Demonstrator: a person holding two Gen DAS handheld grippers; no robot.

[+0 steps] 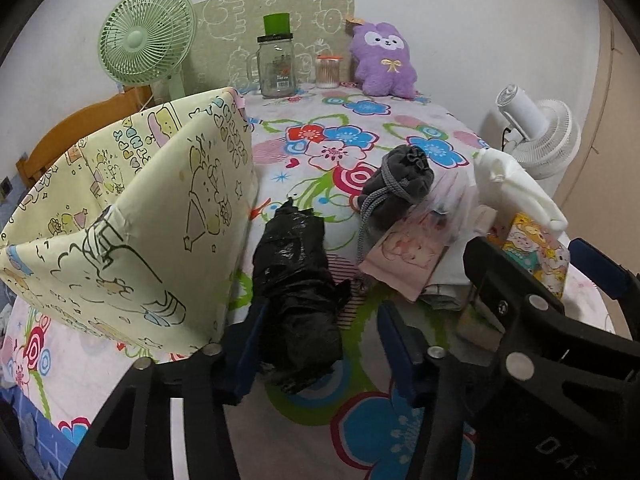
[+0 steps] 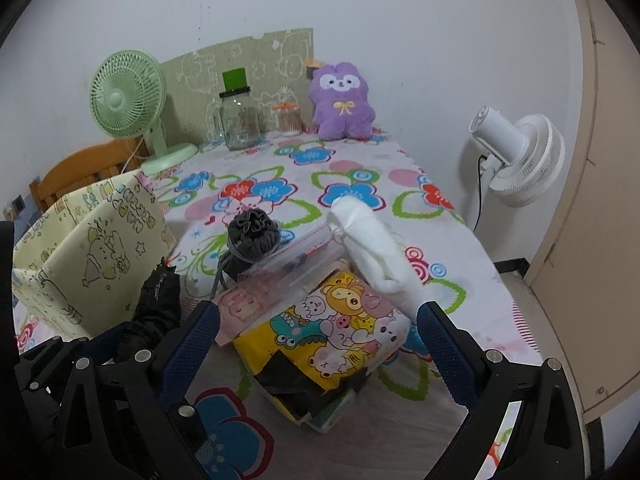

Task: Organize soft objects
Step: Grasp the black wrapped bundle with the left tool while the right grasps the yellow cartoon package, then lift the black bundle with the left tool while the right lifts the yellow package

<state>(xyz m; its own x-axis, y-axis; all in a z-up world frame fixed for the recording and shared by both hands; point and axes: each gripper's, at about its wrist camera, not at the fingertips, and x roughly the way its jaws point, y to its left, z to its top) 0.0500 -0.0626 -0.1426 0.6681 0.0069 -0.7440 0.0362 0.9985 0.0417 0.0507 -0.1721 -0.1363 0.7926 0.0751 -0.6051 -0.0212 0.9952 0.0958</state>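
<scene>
Here, left tongs (image 1: 316,344) spread wide, gripping nothing; black bag (image 1: 298,292) dead ahead between them, long axis toward twelve o'clock; right tongs (image 2: 316,344) likewise released, farther off.

Wall: a plain white wall (image 2: 360,8) is running behind the table, evenly lit.
Table cover: a floral cloth (image 2: 344,184) is covering the tabletop.
Back panel: a green patterned board (image 1: 280,4) is leaning against the wall.
Left side: a green desk fan (image 2: 124,96) is standing by a wooden chair back (image 1: 80,128).
Right side: a white standing fan (image 2: 520,160) is facing a beige door (image 2: 600,200).
</scene>
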